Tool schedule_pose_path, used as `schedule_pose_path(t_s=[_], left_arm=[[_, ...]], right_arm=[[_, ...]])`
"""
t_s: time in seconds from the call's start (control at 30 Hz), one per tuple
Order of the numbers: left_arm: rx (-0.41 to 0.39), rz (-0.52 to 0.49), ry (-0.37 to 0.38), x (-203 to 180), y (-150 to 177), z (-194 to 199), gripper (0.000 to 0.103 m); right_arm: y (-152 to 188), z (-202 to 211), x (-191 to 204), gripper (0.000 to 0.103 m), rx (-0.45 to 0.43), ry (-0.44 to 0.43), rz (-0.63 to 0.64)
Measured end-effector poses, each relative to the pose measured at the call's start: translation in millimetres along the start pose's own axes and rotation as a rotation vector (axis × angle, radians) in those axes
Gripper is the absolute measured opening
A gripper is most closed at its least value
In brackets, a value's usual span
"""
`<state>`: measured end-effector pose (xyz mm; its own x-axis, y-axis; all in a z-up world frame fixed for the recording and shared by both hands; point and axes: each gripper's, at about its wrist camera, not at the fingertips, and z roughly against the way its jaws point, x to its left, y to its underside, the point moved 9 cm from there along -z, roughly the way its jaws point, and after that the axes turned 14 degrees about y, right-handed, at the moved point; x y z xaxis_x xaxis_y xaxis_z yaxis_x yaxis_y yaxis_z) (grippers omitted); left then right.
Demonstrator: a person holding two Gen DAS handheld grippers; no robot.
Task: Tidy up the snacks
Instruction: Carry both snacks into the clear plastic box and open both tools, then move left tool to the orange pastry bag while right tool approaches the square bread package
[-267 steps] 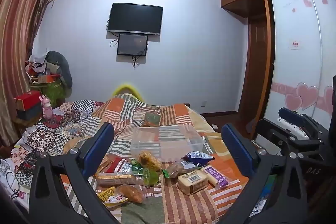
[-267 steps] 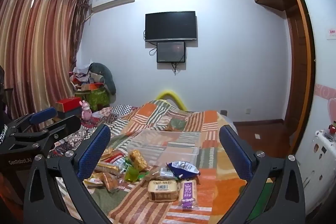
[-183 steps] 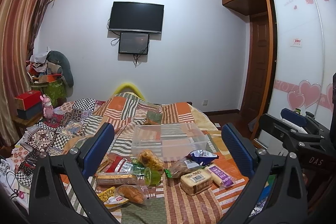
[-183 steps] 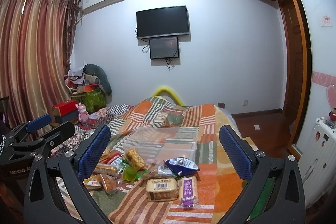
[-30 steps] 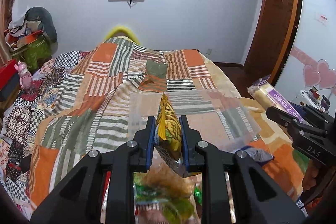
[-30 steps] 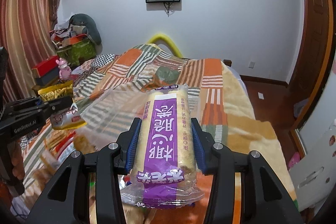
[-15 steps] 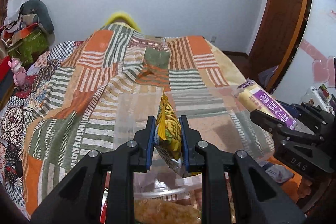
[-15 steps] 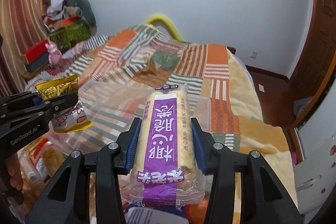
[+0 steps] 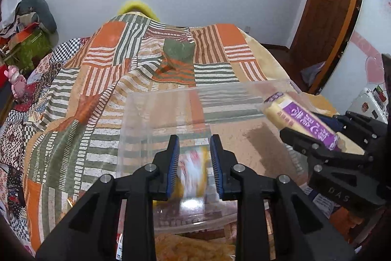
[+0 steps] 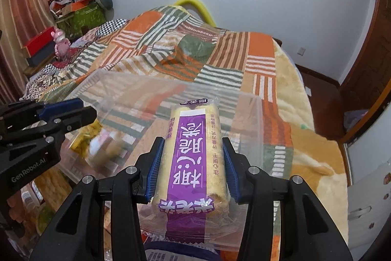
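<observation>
A clear plastic bin [image 9: 171, 111] lies on the patchwork bed; it also shows in the right wrist view [image 10: 136, 94]. My left gripper [image 9: 194, 158] hangs over the bin's near end with its jaws parted. A yellow snack bag [image 9: 193, 175], blurred, drops free below the jaws into the bin; it also shows in the right wrist view [image 10: 97, 138]. My right gripper [image 10: 193, 158] is shut on a purple-labelled cake pack [image 10: 193, 151] and holds it over the bin's right side. The pack also shows in the left wrist view [image 9: 300, 119].
More snack packs lie on the bed in front of the bin [image 9: 190, 246]. A cluttered bedside stand with a red box [image 10: 39, 43] and a pink toy [image 10: 61, 43] is to the left. A wooden door [image 9: 327, 16] is to the right.
My left gripper has opened and let go of the yellow snack bag, which is falling into the bin. Both grippers have moved forward and lower over the bin. The right still holds the cake pack.
</observation>
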<state>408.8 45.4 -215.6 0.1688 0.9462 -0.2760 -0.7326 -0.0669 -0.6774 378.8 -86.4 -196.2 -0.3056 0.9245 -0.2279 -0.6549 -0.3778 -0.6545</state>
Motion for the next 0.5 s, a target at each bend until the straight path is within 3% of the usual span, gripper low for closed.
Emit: schedule_pose_path(t_s=[0.1, 0.23, 0.5], left_arm=[[-0.013, 0.014, -0.007, 0.8, 0.9, 8.0, 0.047], [-0.036, 0.014, -0.008, -1.0, -0.2, 25.5, 0.049], [-0.099, -0.01, -0.04, -3.7, 1.9, 81.3, 0.068]], right_arm=[[0.3, 7.8, -4.1, 0.046, -0.013, -0.001, -0.009], [-2.3, 21.8, -6.3, 0.052, -0.04, -0.011, -0.025], [-2.9, 62.5, -10.0, 0.06, -0.108, -0.018, -0.043]])
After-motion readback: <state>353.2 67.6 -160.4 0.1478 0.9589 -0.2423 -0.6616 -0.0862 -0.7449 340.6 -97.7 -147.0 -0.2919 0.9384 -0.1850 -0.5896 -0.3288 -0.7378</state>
